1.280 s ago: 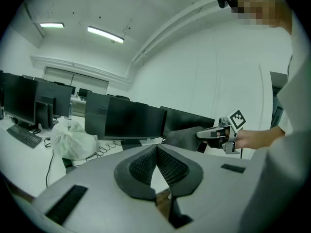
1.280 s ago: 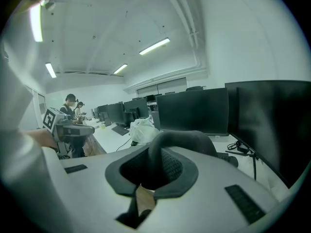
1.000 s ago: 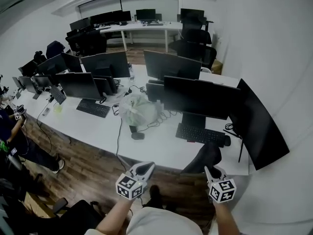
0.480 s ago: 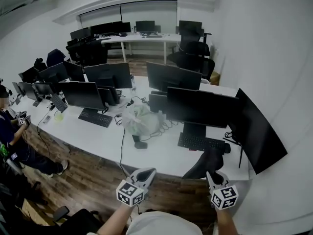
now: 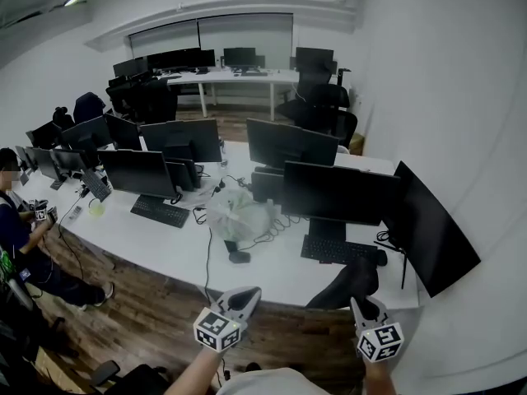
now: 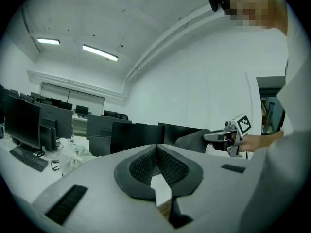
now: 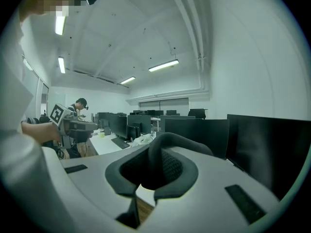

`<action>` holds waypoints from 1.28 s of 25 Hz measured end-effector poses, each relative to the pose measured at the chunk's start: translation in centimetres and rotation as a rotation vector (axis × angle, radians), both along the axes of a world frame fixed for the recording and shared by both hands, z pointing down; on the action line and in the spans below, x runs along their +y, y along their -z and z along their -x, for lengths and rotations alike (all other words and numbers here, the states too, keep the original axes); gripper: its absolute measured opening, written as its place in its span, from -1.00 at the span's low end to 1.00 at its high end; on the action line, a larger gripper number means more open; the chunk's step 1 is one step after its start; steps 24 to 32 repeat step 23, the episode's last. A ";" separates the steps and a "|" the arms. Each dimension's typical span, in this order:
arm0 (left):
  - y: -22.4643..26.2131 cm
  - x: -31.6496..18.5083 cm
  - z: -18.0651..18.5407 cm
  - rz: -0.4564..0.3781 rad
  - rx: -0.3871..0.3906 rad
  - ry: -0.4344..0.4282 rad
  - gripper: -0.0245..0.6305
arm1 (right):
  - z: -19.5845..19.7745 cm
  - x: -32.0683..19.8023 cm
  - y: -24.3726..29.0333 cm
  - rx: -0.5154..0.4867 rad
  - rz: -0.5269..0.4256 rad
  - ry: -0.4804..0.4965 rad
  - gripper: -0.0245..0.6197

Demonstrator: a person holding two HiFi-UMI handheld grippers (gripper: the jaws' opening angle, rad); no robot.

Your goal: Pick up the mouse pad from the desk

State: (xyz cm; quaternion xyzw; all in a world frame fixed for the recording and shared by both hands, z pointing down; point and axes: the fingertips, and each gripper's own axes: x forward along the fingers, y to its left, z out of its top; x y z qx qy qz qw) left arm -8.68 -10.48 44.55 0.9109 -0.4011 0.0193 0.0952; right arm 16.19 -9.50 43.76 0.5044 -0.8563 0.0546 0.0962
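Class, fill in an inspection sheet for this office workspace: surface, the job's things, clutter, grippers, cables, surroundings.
Surface: long white desk, bare near its front edge.
Job's things: dark mouse pad, held up at the desk's front edge.
Clutter: monitors, keyboard, mouse, crumpled plastic bag.
Grippers: right gripper jaws shut on the mouse pad; left gripper jaws together, empty.
Cables: black cable runs over the front edge.
Surroundings: wooden floor, seated person at left, further desks behind.
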 end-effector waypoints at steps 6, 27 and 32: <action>0.0 0.0 0.7 0.001 0.010 0.002 -0.87 | 0.3 0.4 0.6 0.008 -0.009 -0.012 -0.79; 0.0 0.0 1.5 -0.004 0.009 0.024 -0.87 | 1.3 0.8 0.8 -0.009 -0.023 0.008 -0.79; 0.0 0.0 1.5 -0.004 0.009 0.024 -0.87 | 1.3 0.8 0.8 -0.009 -0.023 0.008 -0.79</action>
